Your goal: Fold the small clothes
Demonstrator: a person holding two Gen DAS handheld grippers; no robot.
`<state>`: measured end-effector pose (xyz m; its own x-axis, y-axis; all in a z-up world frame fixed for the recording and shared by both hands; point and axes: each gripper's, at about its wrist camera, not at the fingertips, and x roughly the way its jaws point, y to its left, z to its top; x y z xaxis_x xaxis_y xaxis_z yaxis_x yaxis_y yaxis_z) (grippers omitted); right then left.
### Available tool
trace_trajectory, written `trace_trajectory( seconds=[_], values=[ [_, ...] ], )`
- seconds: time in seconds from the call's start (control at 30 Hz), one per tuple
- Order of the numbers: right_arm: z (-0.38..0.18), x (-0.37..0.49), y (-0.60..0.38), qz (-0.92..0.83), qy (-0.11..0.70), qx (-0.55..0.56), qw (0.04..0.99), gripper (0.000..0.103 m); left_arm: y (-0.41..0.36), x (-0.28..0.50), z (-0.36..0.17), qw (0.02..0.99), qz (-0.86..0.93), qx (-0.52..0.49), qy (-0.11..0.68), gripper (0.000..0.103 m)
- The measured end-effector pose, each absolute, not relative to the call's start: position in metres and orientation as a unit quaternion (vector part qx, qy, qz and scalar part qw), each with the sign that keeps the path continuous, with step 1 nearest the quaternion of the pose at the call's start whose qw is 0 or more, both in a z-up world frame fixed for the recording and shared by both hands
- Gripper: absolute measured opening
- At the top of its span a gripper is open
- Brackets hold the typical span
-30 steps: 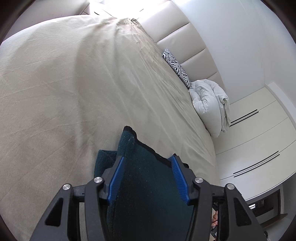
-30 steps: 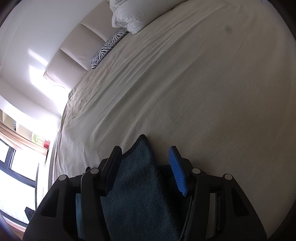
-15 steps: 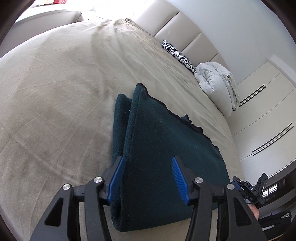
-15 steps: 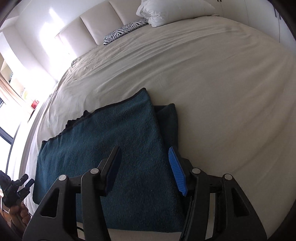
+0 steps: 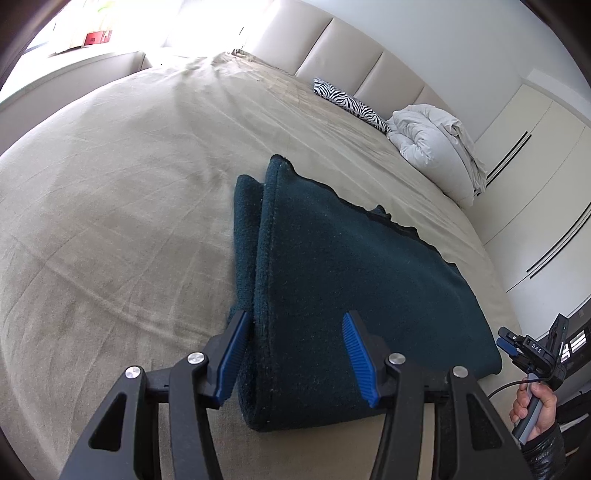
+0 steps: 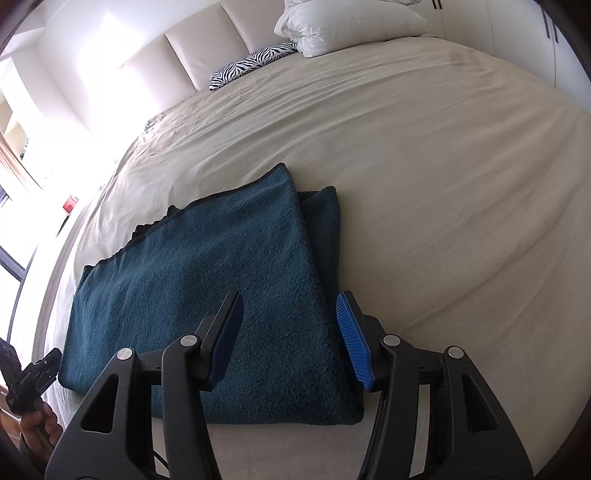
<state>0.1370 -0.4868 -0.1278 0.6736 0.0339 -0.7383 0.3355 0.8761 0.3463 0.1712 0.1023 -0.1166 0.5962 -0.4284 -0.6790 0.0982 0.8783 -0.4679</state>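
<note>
Dark teal garment (image 5: 354,280), folded in layers, lies flat on beige bedsheet (image 5: 122,206). Left gripper (image 5: 293,354) jaws spread wide, empty, above its near left edge; fabric extends toward 12–2 o'clock. Right gripper (image 6: 290,338) likewise open over near right edge; cloth runs toward 10 o'clock. Zebra pillow (image 6: 251,64), white duvet (image 6: 347,27) at 12.

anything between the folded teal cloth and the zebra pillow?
Nothing: only bare beige bedsheet lies between the folded teal cloth and the zebra pillow. Both wrist views show it.
</note>
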Motion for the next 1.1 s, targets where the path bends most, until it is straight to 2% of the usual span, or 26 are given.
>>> trace_trajectory(
  seconds=[0.27, 0.33, 0.4, 0.47, 0.6, 0.7, 0.77, 1.1],
  values=[
    [-0.131, 0.128, -0.493, -0.084, 0.407, 0.230, 0.880, 0.049, 0.100, 0.167, -0.118, 0.875, -0.155, -0.183, 0.420, 0.042],
    [-0.134, 0.129, -0.489, -0.083, 0.417, 0.220, 0.878, 0.044, 0.099, 0.166, -0.118, 0.874, -0.160, -0.185, 0.419, 0.036],
    [-0.136, 0.129, -0.485, -0.084, 0.422, 0.210, 0.878, 0.034, 0.098, 0.165, -0.119, 0.875, -0.160, -0.181, 0.421, 0.031],
    [-0.136, 0.128, -0.483, -0.085, 0.423, 0.203, 0.879, 0.034, 0.098, 0.165, -0.121, 0.873, -0.160, -0.177, 0.425, 0.027],
    [-0.134, 0.124, -0.480, -0.087, 0.429, 0.189, 0.879, 0.018, 0.102, 0.166, -0.124, 0.872, -0.155, -0.180, 0.427, 0.014],
    [-0.136, 0.123, -0.478, -0.087, 0.437, 0.177, 0.878, 0.010, 0.104, 0.166, -0.126, 0.872, -0.155, -0.179, 0.428, 0.009],
    [-0.136, 0.122, -0.478, -0.086, 0.437, 0.177, 0.878, 0.007, 0.105, 0.165, -0.126, 0.873, -0.153, -0.177, 0.427, 0.008],
    [-0.126, 0.112, -0.483, -0.093, 0.421, 0.189, 0.882, 0.005, 0.113, 0.160, -0.126, 0.868, -0.154, -0.192, 0.432, 0.007]
  ],
)
